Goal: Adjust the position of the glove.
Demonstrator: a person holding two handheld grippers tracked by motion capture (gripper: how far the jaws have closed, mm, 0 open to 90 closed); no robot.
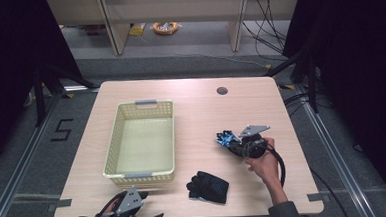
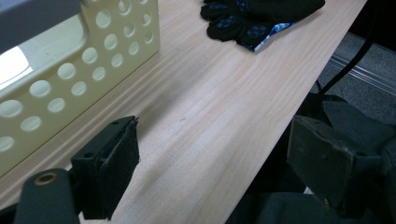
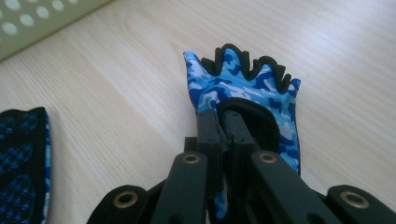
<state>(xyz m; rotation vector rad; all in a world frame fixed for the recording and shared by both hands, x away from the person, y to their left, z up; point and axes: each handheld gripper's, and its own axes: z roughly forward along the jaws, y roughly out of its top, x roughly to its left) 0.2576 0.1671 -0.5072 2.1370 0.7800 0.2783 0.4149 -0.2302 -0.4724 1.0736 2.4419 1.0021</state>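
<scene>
The blue camouflage glove (image 3: pixel 243 84) lies on the table (image 1: pixel 201 113) right of the basket (image 1: pixel 141 141), its cuff pinched between the closed jaws of the right gripper (image 3: pixel 224 123). A second, black glove (image 1: pixel 208 187) rests near the front edge. At the front left corner, the left gripper (image 2: pixel 210 154) stands open, holding nothing.

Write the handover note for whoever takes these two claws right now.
Right claw: shut on the blue camouflage glove, pinching its wrist edge, right of the basket.
Left claw: open, holding nothing, at the table's near edge by the basket's near corner.
Black glove: lies on the table near the front edge, untouched.
Done: blue glove gripped.
Left: likely move both gloves into the basket, which holds no glove yet.
</scene>
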